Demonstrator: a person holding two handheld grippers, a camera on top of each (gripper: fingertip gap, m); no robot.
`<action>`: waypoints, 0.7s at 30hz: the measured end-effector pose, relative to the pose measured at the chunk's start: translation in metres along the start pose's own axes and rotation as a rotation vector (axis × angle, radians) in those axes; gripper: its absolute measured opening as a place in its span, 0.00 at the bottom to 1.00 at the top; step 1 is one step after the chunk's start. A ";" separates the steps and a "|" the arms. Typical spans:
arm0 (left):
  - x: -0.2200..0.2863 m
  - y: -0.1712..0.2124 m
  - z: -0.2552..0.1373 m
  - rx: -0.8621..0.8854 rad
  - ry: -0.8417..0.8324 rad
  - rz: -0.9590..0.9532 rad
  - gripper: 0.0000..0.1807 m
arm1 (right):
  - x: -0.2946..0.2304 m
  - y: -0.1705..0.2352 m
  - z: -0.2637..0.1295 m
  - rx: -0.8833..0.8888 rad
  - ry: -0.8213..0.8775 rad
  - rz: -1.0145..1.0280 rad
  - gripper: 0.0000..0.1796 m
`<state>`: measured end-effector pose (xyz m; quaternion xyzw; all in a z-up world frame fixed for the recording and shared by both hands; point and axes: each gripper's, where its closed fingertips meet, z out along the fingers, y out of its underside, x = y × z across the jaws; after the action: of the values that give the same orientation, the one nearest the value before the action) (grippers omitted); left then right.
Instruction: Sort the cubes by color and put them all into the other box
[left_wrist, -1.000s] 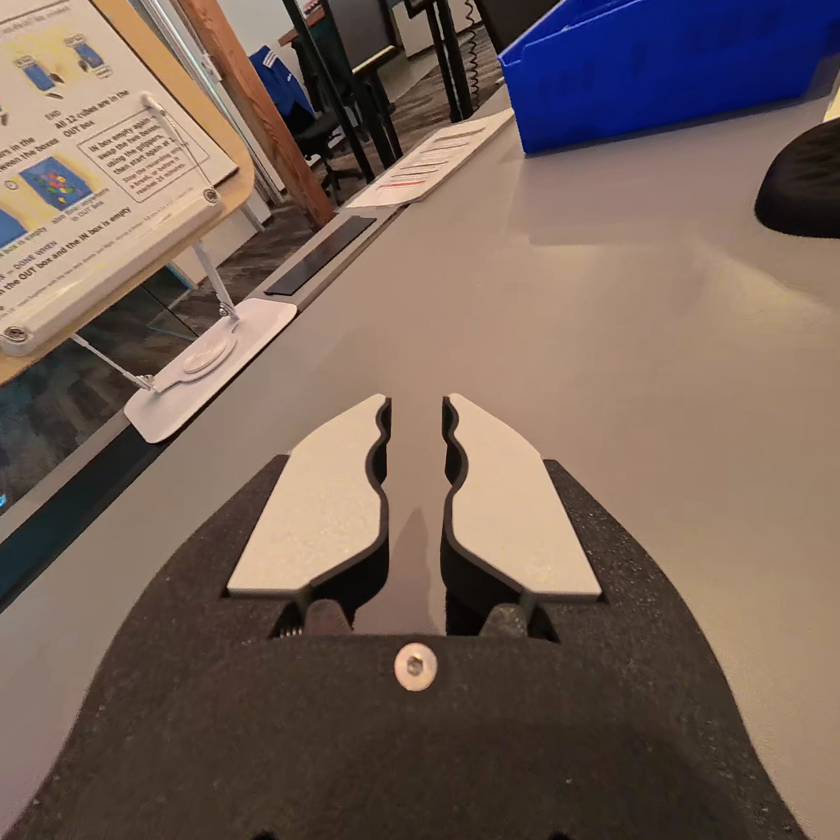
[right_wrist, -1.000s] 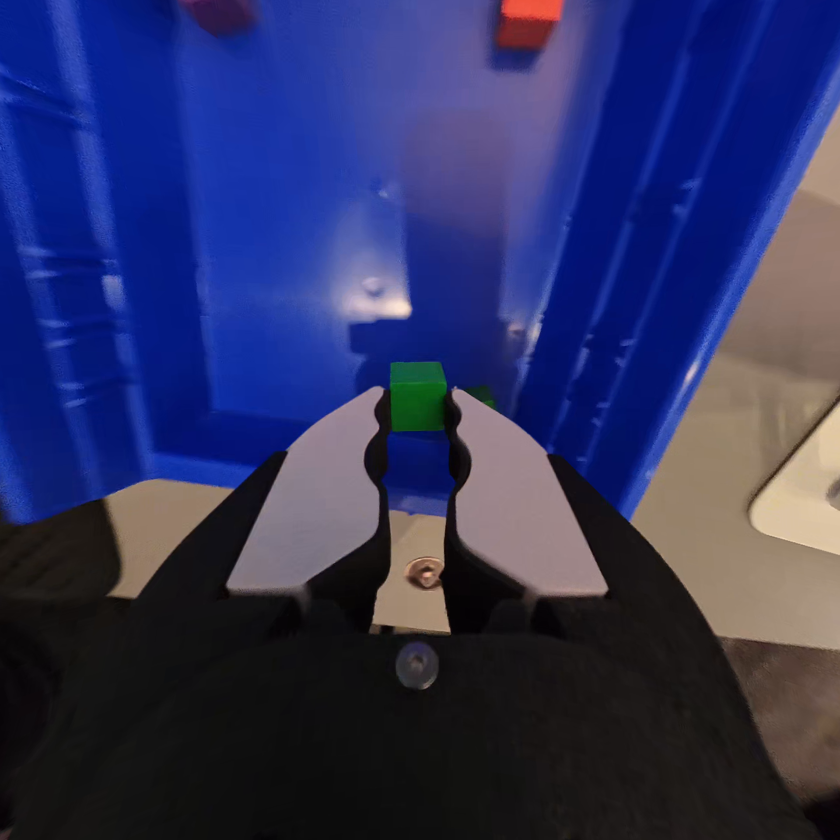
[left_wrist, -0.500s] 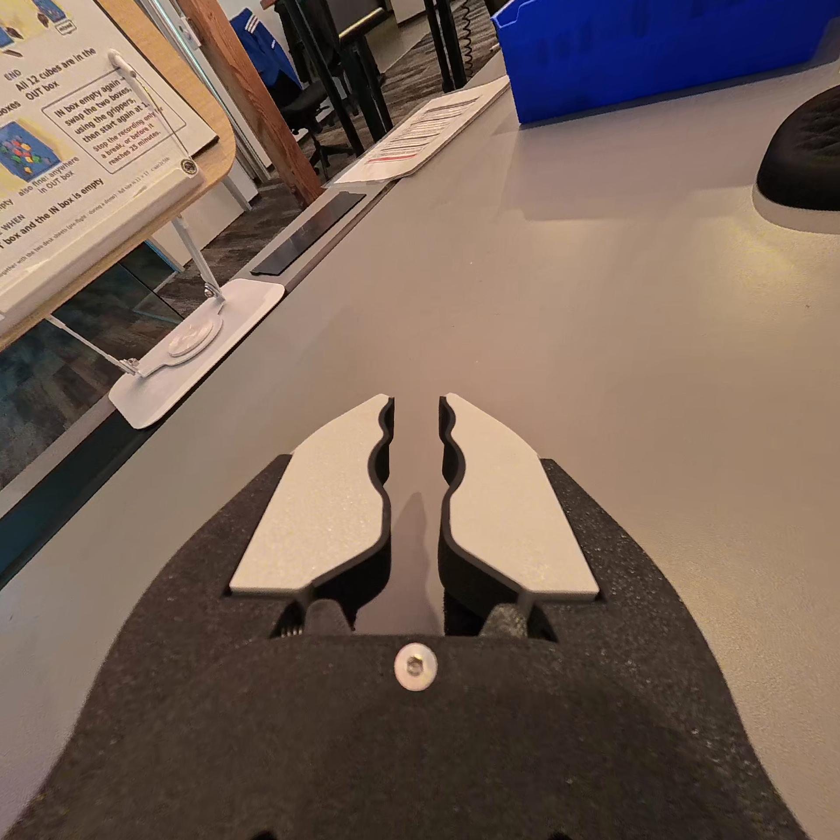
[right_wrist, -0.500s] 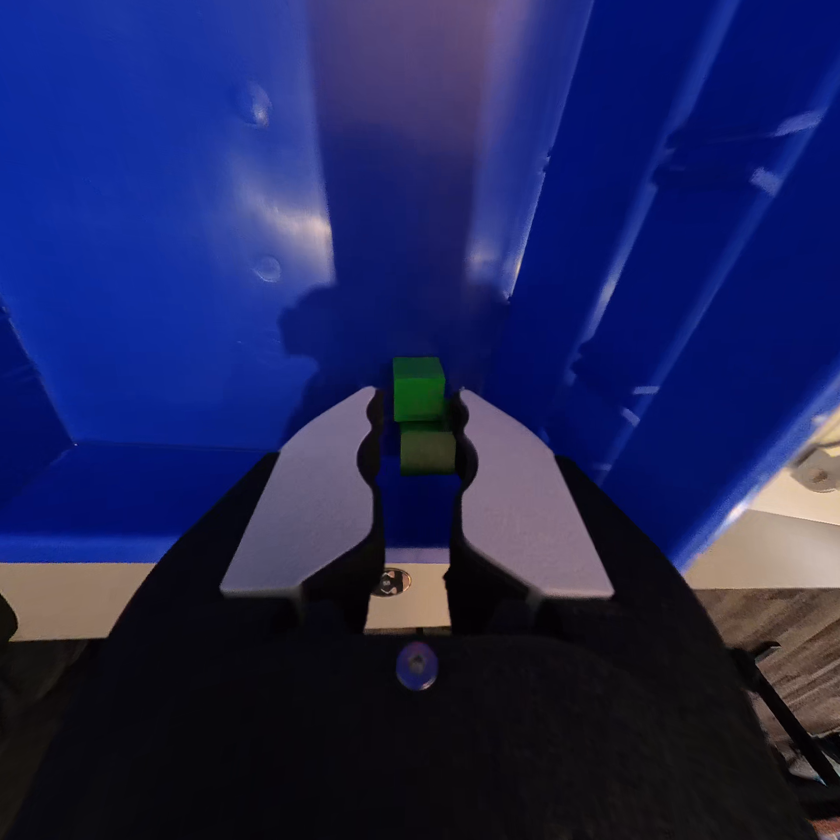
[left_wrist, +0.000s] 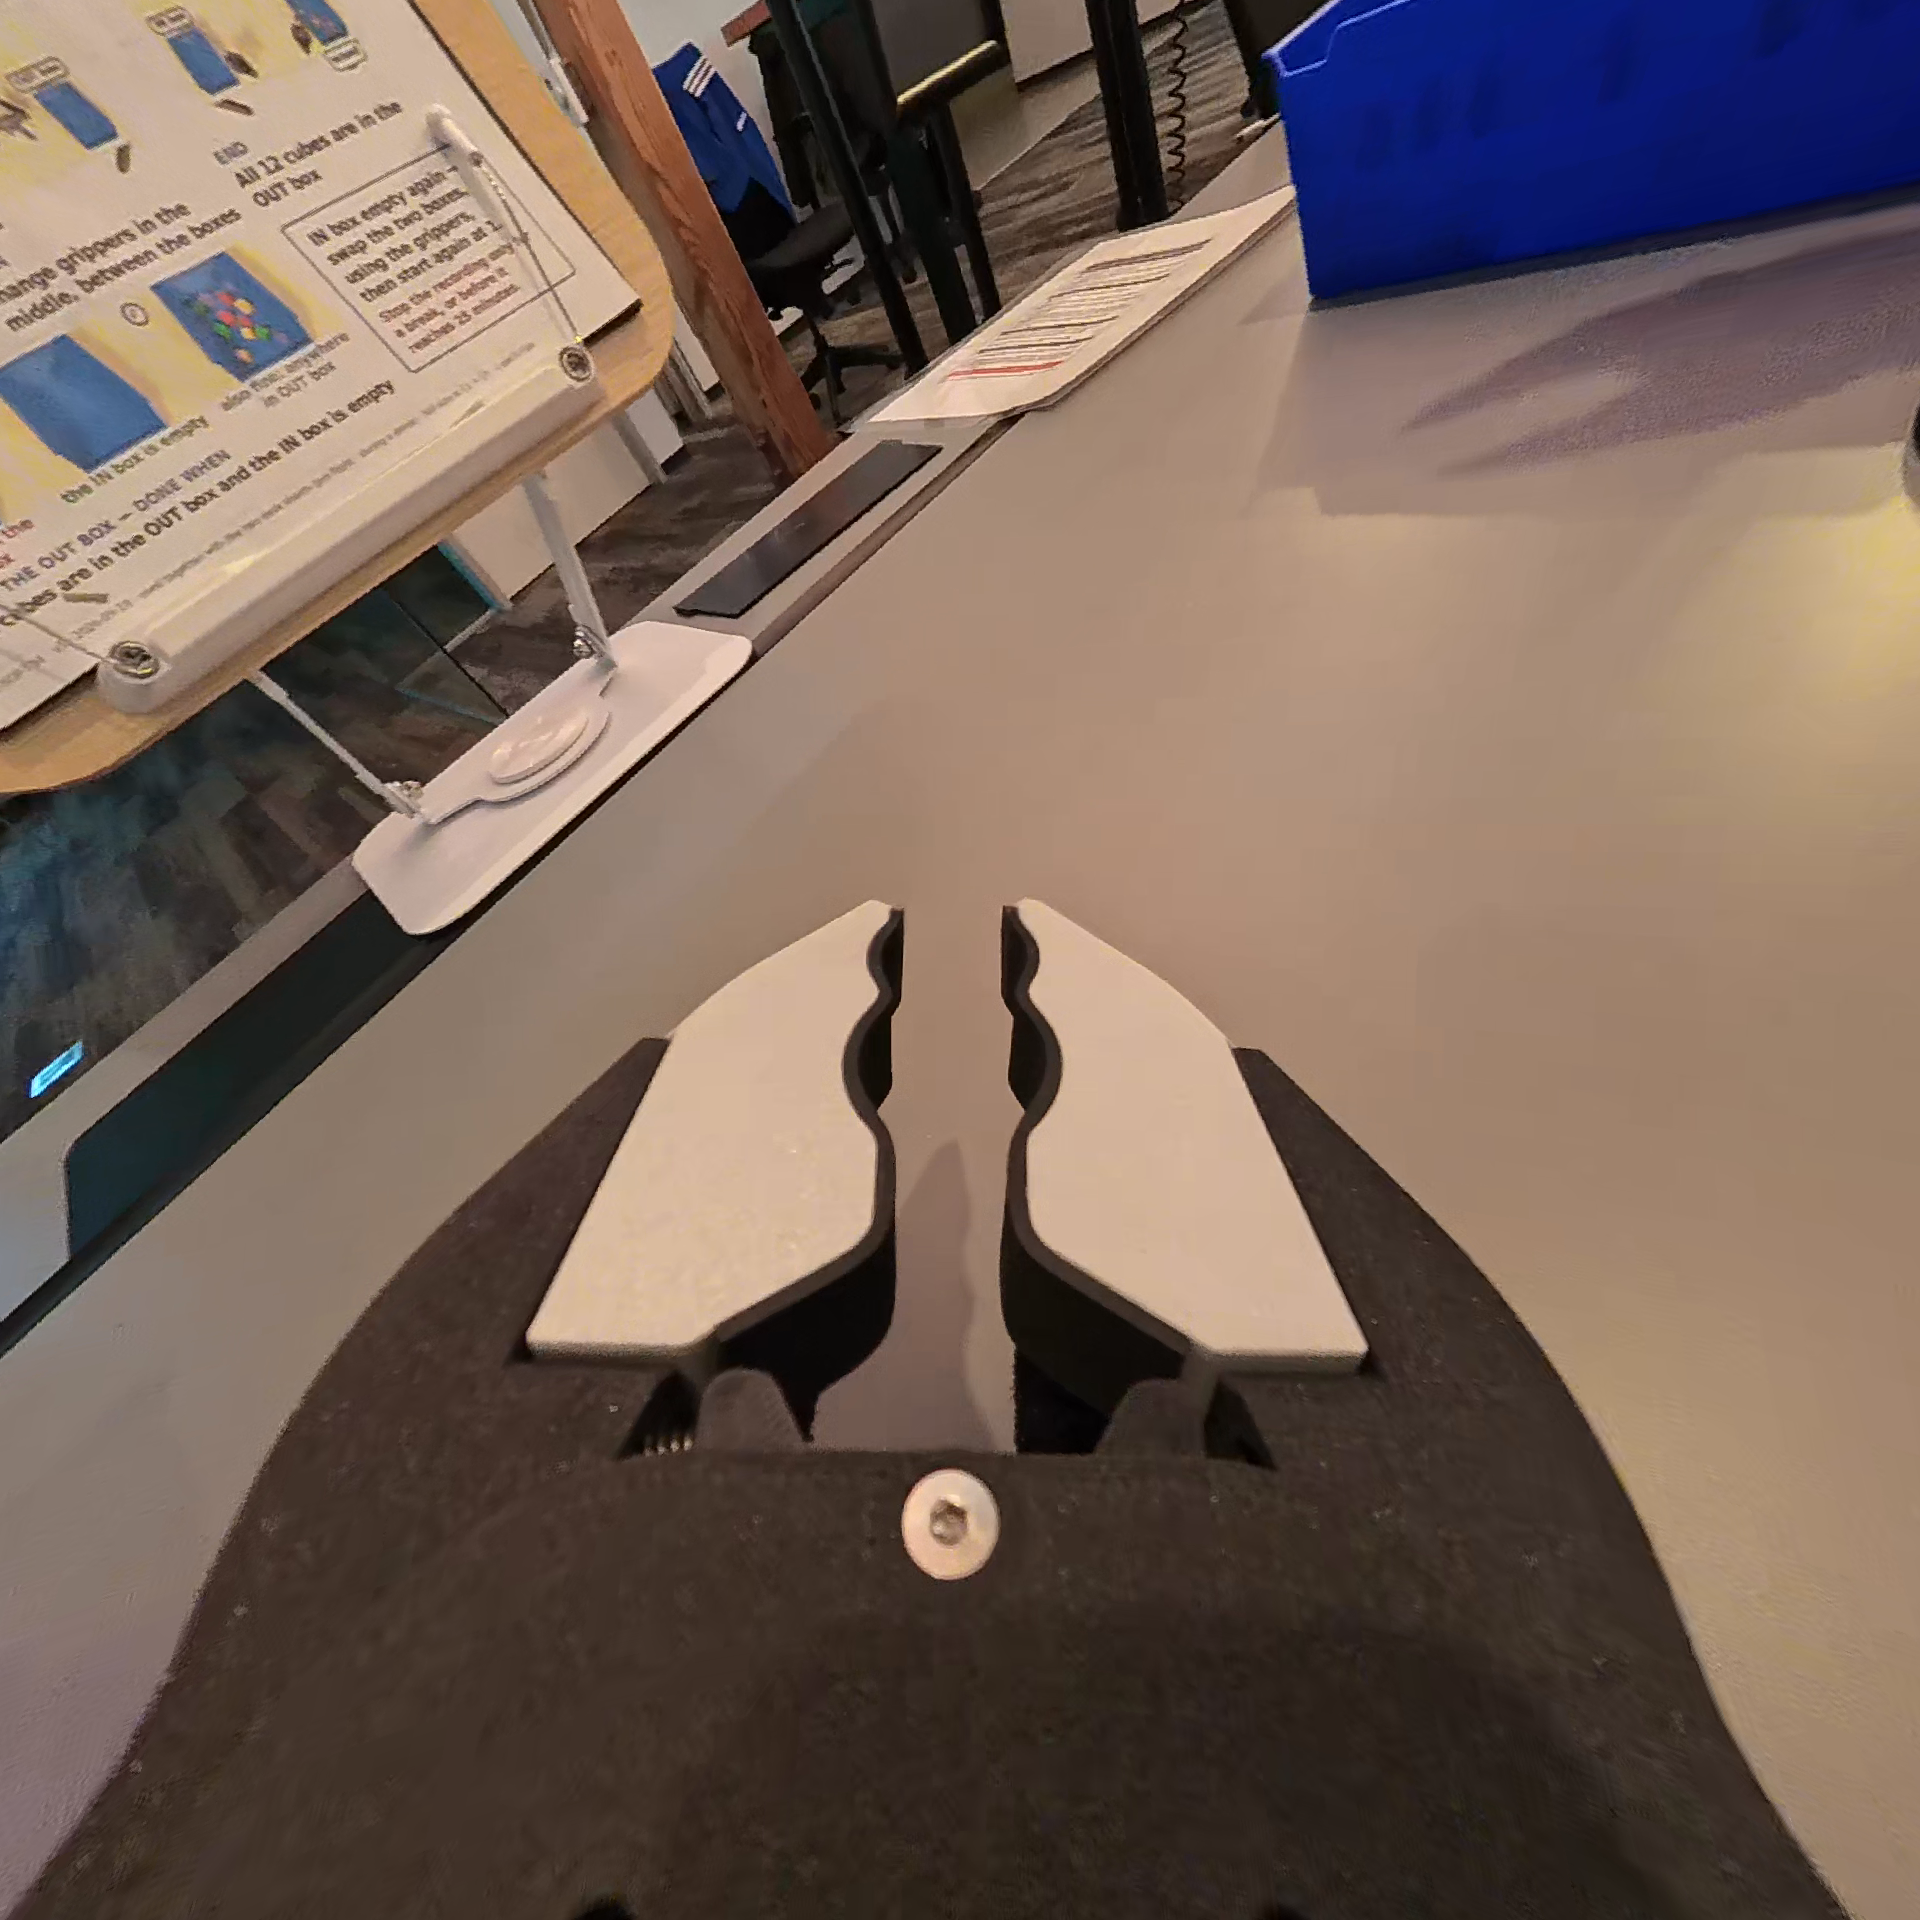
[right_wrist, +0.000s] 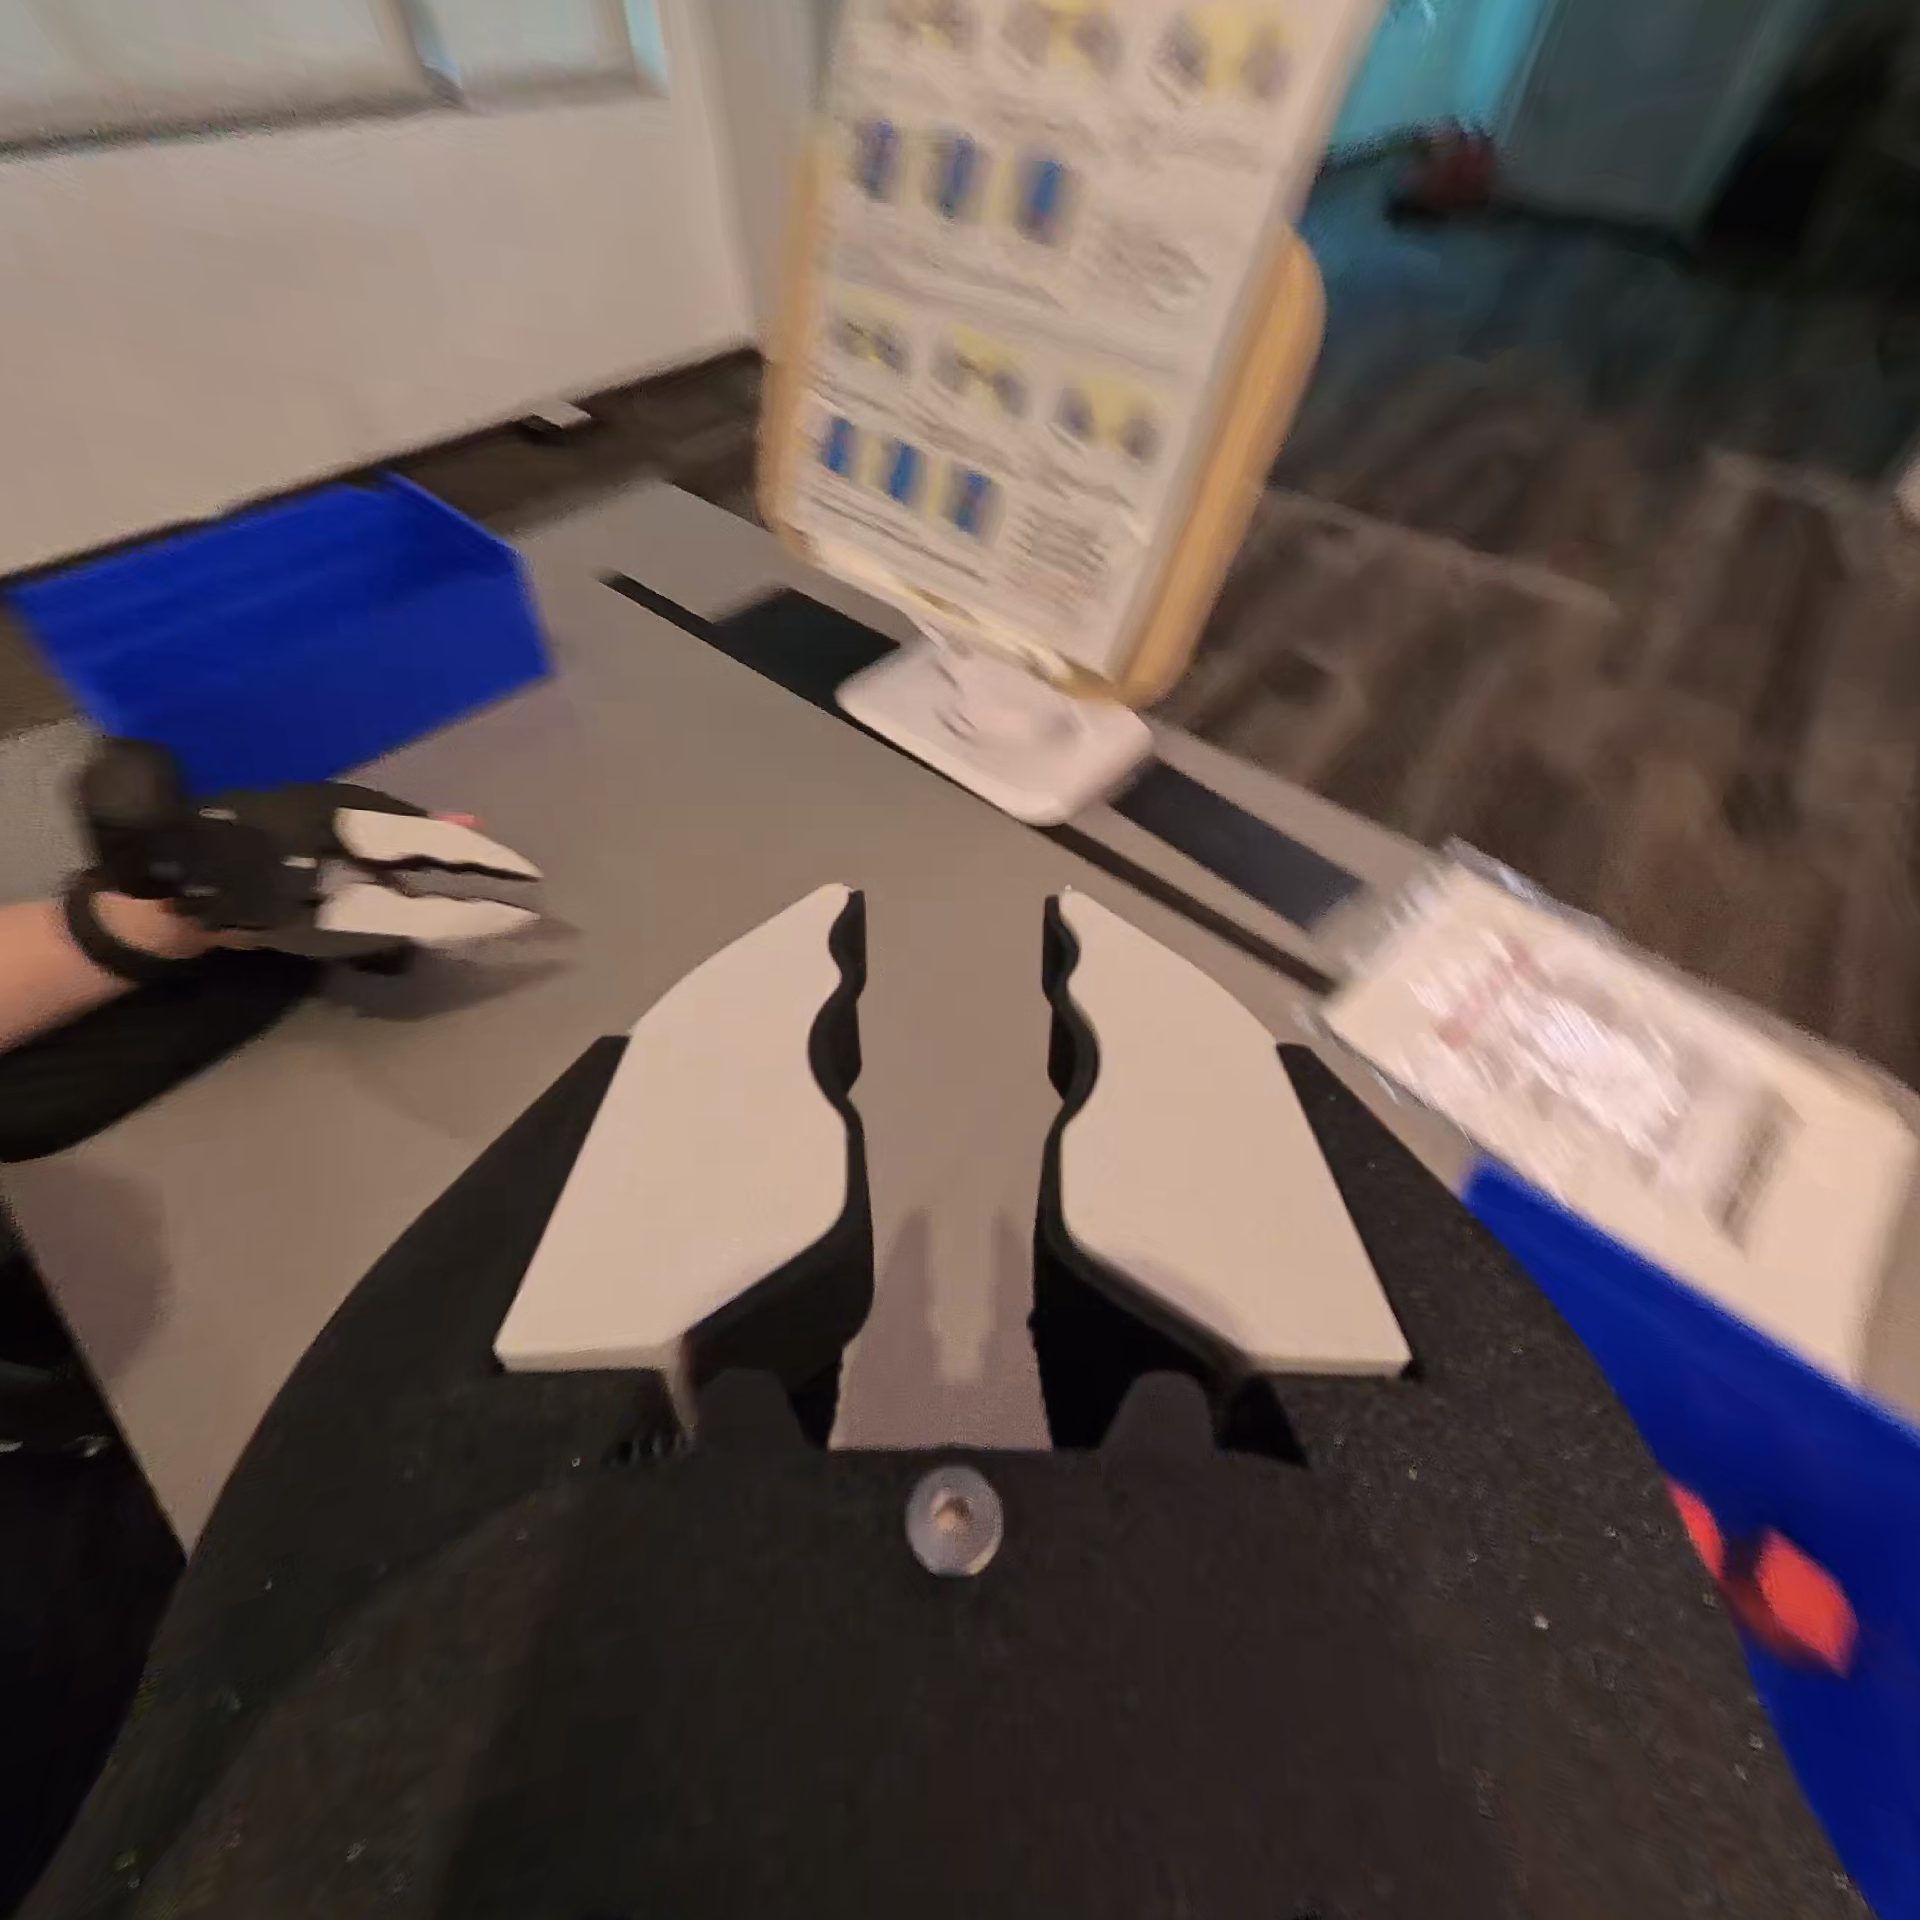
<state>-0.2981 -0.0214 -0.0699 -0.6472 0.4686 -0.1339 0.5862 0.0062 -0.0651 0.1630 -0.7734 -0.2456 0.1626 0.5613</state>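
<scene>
**Both grippers empty above the table, cubes down in the near box**

The smooth matte grey tabletop (left_wrist: 1351, 831) fills most of both views. In the right wrist view a glossy blue moulded-plastic box (right_wrist: 1766, 1455) cuts across the lower right, and two blurred red-orange cubes (right_wrist: 1787, 1621) sit low inside it. A second blue plastic box (right_wrist: 291, 634) stands at centre left, well apart; which one is the source cannot be told from here. Other cubes are out of sight.

The likely risk is the sweep itself: the right wrist view is smeared with motion, and a fast swing could clip the near box's hard wall and jolt the small, light cubes out of their colour groups. A second hazard is the laminated instruction board on its white metal stand (right_wrist: 997, 727), upper centre, which looks top-heavy and could tip if knocked.

The right gripper (right_wrist: 951, 914) has flat, pale grey fingers with wavy black inner edges, set in a coarse black foam-like body; its jaws stand parted with nothing between them. The left gripper (left_wrist: 951, 920) is of the same build, its jaws slightly parted and empty over bare table. It appears again at left in the right wrist view, held by a hand (right_wrist: 135, 925).
</scene>
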 end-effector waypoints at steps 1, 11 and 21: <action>-0.003 0.000 -0.001 -0.004 -0.011 -0.002 0.10 | -0.022 -0.010 0.008 0.036 -0.061 -0.041 0.18; -0.112 -0.053 -0.111 -0.026 -0.320 0.013 0.12 | -0.065 0.026 0.073 -0.146 -0.226 -0.073 0.18; -0.219 0.111 -0.249 -0.510 -0.303 -0.166 0.12 | -0.057 0.031 0.075 -0.145 -0.258 -0.019 0.18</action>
<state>-0.6433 0.0022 -0.0162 -0.8221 0.3399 0.0387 0.4552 -0.0743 -0.0463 0.1084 -0.7823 -0.3342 0.2370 0.4692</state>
